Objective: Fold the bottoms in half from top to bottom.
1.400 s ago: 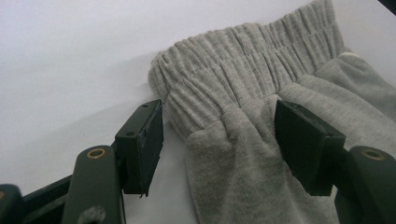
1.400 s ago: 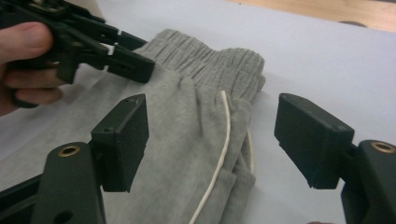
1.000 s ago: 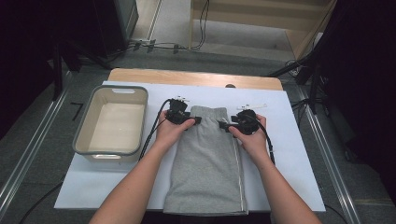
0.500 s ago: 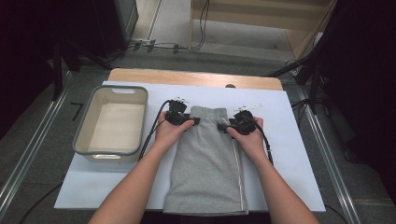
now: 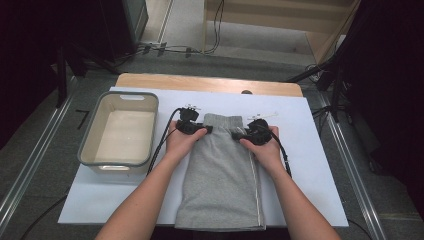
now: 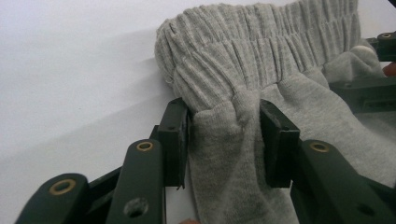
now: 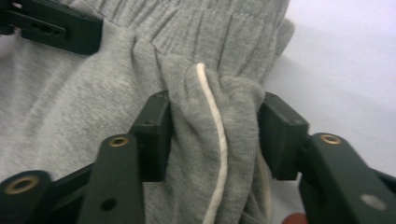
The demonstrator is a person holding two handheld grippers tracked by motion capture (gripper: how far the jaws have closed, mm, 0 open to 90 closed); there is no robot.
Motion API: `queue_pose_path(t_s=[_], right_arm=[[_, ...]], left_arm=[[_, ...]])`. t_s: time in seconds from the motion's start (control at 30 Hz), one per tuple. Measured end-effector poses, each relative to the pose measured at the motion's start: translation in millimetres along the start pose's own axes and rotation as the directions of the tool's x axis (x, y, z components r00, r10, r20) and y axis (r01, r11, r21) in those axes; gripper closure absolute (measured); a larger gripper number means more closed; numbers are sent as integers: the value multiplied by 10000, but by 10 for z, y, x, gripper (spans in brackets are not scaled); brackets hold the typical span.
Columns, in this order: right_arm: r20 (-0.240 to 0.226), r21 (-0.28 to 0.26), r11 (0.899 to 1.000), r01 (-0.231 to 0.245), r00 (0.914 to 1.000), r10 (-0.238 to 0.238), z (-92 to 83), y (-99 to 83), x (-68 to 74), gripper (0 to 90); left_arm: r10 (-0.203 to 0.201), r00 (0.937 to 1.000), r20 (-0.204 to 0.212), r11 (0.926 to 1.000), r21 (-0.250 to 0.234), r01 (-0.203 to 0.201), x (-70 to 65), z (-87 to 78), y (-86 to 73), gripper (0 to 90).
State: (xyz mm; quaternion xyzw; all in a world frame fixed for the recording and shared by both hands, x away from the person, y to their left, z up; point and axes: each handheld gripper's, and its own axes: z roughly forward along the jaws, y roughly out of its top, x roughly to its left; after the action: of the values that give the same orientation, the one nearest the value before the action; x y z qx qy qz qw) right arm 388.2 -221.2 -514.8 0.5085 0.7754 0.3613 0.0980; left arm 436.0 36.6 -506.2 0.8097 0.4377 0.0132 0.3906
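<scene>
1. I see grey shorts [image 5: 222, 182] lying flat on the white sheet [image 5: 320, 165] that covers the table. The waistband is toward the far edge and the leg ends hang at the near edge.
2. My left gripper [image 5: 192, 127] is at the left side of the waistband. Its jaws have just been closing, and a bunch of grey cloth sits squeezed between them [image 6: 224, 140]. So it is holding the shorts.
3. My right gripper [image 5: 250, 134] is at the right side of the waistband, by the white stripe [image 7: 217, 140]. Its jaws have been closing too, and they pinch a fold of cloth with the stripe in it.
4. A grey bin [image 5: 120, 132] sits near the left edge of the sheet. I cannot see anything in it.
5. I think the step now is getting a good hold on both top corners.
6. Next, I think both hands must lift together and stay level, so the shorts do not slip or twist. Then I could fold them or carry them to the bin.
</scene>
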Motion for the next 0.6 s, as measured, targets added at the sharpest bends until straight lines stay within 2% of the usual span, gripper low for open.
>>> queue_pose_path(t_s=[0.17, 0.27, 0.33, 0.47, 0.6], right_arm=[[334, 117, 9999, 95, 9994, -98, -3, 12, 4, 619], [223, 212, 9998, -67, 9997, 62, -10, 27, -12, 709], [111, 228, 9997, -114, 9999, 112, -25, 36, -12, 754], [24, 48, 10000, -65, 10000, 65, -97, 75, -22, 792], [-62, -272, 9995, -164, 9998, 162, -181, 159, -55, 798]], left_arm=[[-65, 9999, 86, 10000, 35, 65, 6, 6, 2, 679], [81, 9997, 228, 9999, -111, -79, 13, -15, -1, 740], [44, 9994, 353, 9998, -218, -36, 20, -38, 9, 782], [339, 9989, 327, 9981, -526, -321, -23, -85, 47, 811], [355, 9988, 343, 9947, -982, -320, -46, -142, 122, 815]])
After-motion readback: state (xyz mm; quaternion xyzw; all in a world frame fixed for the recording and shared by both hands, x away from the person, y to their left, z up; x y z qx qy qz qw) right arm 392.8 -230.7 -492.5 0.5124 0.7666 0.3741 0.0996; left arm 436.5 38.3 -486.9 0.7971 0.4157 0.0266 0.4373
